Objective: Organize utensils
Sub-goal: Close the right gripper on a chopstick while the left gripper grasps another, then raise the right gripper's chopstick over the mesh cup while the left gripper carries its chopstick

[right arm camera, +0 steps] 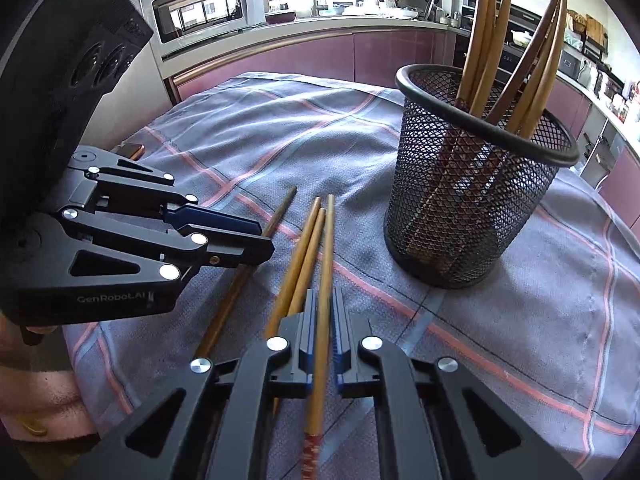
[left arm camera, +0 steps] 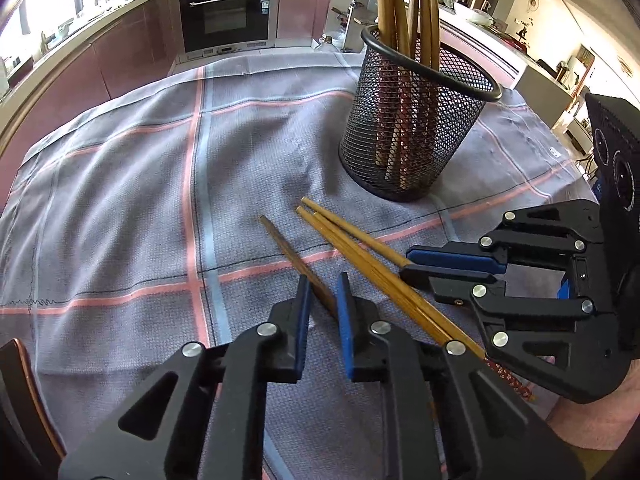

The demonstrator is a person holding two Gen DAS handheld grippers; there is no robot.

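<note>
**Left gripper** point(left arm camera: 323, 300): black frame with blue pads, pointing down at the worktop. Its jaws are drawn in around a single darker brown wooden chopstick point(left arm camera: 294, 258), which lies between the pads and runs forward past the tips; the left wrist view shows a slim gap on either side of the stick, so a firm pinch cannot be confirmed.

**Right gripper** point(right arm camera: 323, 312): same build, just to the right of the left gripper. Its jaws are pressed together on one light bamboo chopstick point(right arm camera: 327, 264), whose red-patterned end point(right arm camera: 310, 454) shows beneath the gripper body.

**Two more light bamboo chopsticks** point(right arm camera: 302, 264): side by side on the cloth, just left of the right gripper's fingers, between the two grippers.

**Round black wire-mesh holder** point(left arm camera: 416, 120): upright, ahead and to the right of both grippers, apart from the loose chopsticks. It holds several long bamboo utensils point(left arm camera: 404, 12), handles leaning out above the rim.

**Worktop** point(left arm camera: 120, 184): covered by a grey-blue woven cloth with pink and pale blue crossing stripes.

**Person**: a pink sleeve point(right arm camera: 44, 392) shows behind the left gripper.
</note>
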